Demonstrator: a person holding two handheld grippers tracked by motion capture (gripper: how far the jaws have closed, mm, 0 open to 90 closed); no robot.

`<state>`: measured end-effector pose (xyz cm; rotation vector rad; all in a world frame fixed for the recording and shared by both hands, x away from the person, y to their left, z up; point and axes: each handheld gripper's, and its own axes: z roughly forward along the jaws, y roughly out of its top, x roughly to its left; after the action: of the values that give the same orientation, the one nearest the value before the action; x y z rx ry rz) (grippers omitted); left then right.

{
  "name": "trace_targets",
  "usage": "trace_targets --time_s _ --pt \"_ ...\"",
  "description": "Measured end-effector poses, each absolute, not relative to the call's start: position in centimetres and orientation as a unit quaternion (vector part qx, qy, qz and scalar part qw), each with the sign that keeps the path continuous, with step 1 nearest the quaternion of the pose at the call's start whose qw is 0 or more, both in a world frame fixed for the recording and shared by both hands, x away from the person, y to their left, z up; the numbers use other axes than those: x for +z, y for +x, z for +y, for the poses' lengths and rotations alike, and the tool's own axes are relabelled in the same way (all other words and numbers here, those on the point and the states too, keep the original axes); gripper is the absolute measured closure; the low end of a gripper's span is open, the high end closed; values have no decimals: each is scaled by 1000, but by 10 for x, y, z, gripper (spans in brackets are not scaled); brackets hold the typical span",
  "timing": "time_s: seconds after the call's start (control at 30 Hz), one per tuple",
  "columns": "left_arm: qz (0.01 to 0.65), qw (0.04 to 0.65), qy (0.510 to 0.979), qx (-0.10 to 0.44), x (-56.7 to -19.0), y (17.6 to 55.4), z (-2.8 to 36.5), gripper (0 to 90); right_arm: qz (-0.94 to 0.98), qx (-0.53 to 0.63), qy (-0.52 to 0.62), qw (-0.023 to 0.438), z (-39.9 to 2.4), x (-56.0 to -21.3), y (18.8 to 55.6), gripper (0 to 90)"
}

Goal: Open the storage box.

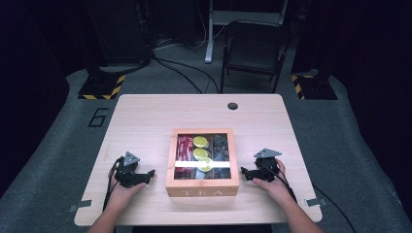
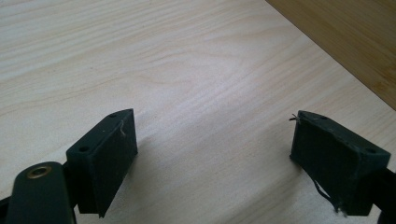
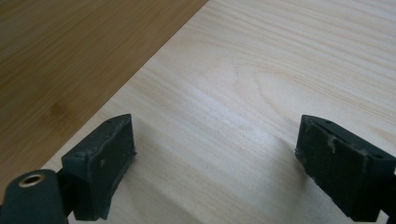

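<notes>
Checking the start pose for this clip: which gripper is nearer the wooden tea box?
Right, slightly. The right gripper sits just off the tea box on its right side; the left gripper rests a bit further off its left side. Both are open and touching nothing.

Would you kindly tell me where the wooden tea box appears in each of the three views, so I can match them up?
High view: the tea box sits at the table's centre, between the two grippers.
Left gripper view: its darker wooden wall fills the top right corner.
Right gripper view: its wall fills the upper left.
Shared landmark: the pale wood-grain table, on which the box stands in every view.
</notes>
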<state>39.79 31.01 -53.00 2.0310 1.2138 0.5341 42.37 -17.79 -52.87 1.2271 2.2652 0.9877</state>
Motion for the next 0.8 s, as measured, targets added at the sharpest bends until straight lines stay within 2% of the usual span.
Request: trace_targets --time_s 0.73,0.8 --pt "476 350 778 213 -531 397 309 147 811 351 429 187 -180 -528 422 115" --pt "475 346 782 209 -529 396 310 157 807 350 438 185 -178 -527 421 147"
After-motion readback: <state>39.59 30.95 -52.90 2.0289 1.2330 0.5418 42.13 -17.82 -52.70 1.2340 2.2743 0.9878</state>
